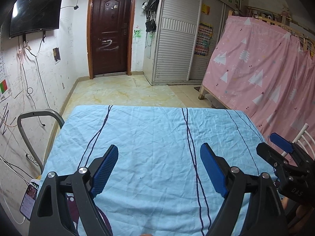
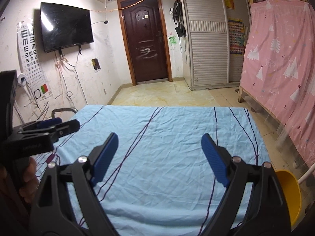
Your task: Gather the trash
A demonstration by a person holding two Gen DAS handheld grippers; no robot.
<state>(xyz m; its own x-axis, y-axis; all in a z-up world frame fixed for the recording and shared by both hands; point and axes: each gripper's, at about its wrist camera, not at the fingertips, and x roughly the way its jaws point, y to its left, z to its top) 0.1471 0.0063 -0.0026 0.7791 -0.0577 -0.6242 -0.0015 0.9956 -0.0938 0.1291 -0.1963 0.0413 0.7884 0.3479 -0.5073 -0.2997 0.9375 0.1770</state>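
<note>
Desk point(image 1: 149, 137) under a wrinkled light-blue cloth with dark wavy lines fills both views, and we see no trash on it anywhere. Left to right: a grey chair back point(image 1: 35, 118) by the scribbled wall, a phone point(image 1: 29, 200) at the desk's near-left corner, then our left gripper point(image 1: 159, 167), jaws wide, nothing between the blue pads, only bare cloth. Right of it our right gripper point(image 2: 159, 157), jaws equally wide and empty, hovers over the cloth too. Far right, just past the desk's near-right edge, a yellow bin point(image 2: 291, 194) peeks out, partly hidden by the gripper arm; we judge that's where trash goes. A pink curtain point(image 2: 279, 49) hangs beyond it.

Step in hand, as we judge it: start or search phase, both grippers poised side by side, nothing picked. The task's thing, the trash, isn't in view, so we can't place it relative to either set of jaws. Next move calls for looking elsewhere, maybe floor or desk edges out of frame, finding a piece, then bringing open jaws around it before closing.
</note>
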